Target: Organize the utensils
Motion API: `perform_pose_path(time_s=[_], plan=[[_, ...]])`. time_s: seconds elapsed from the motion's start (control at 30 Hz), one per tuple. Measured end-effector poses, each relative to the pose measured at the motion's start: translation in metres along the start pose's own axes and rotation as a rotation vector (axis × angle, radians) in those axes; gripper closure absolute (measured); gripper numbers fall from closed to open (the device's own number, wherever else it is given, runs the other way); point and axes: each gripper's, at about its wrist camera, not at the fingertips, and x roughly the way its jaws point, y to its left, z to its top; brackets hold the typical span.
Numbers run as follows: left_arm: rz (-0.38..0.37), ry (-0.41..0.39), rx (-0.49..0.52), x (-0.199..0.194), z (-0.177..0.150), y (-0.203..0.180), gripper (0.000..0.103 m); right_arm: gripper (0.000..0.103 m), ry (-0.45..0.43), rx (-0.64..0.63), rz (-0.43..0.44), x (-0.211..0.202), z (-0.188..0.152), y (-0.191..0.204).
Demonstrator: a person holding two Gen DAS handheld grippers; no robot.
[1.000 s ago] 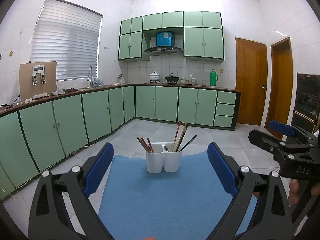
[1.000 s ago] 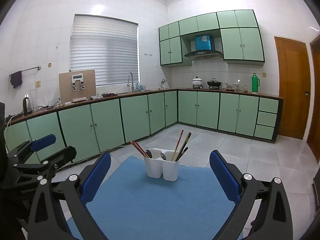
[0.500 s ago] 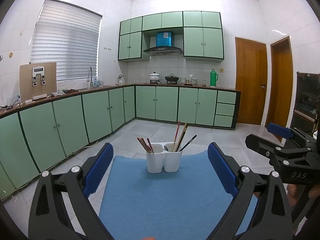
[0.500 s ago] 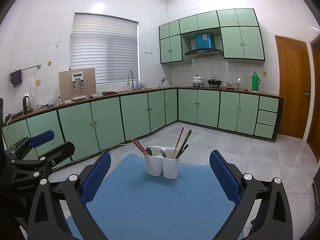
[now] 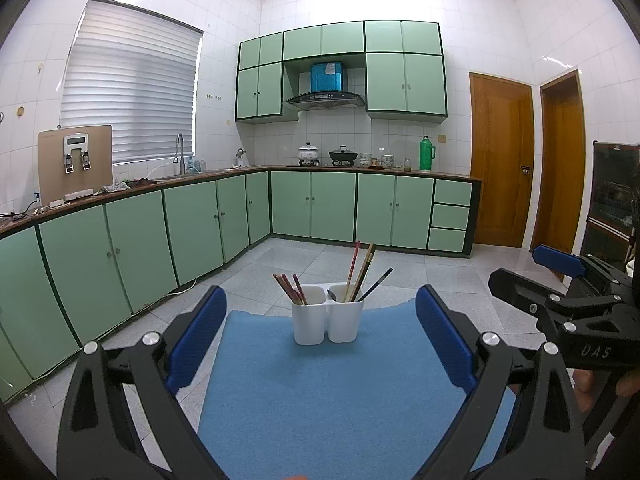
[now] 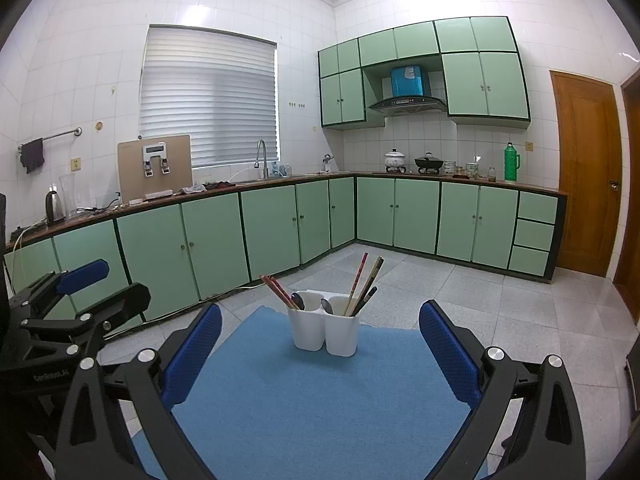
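From my left gripper [image 5: 320, 340], the holder [image 5: 327, 320] stands on the mat [image 5: 320, 392], ahead between my fingers [image 5: 196, 336] and well apart from them. It looks light; a nudge on the leaning chopsticks [image 5: 360, 272] could tip it. I'm spread wide, holding nothing.

From my right gripper [image 6: 320, 344], the holder [image 6: 325, 330] sits ahead, centred. Spoons [image 6: 298, 301] lie low beside the sticks, so a pinch might catch both. Fingers [image 6: 448, 350] wide, empty.

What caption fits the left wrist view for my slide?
Open left gripper faces a white two-compartment holder of chopsticks on a blue mat; right gripper alongside.
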Motion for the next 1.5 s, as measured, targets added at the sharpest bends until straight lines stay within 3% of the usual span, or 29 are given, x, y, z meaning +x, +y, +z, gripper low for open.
perform_pose_path(time_s=[1.5], plan=[[-0.009, 0.012, -0.015, 0.0029, -0.0049, -0.0058, 0.01, 0.006, 0.01, -0.007, -0.01, 0.003, -0.0058, 0.0001]])
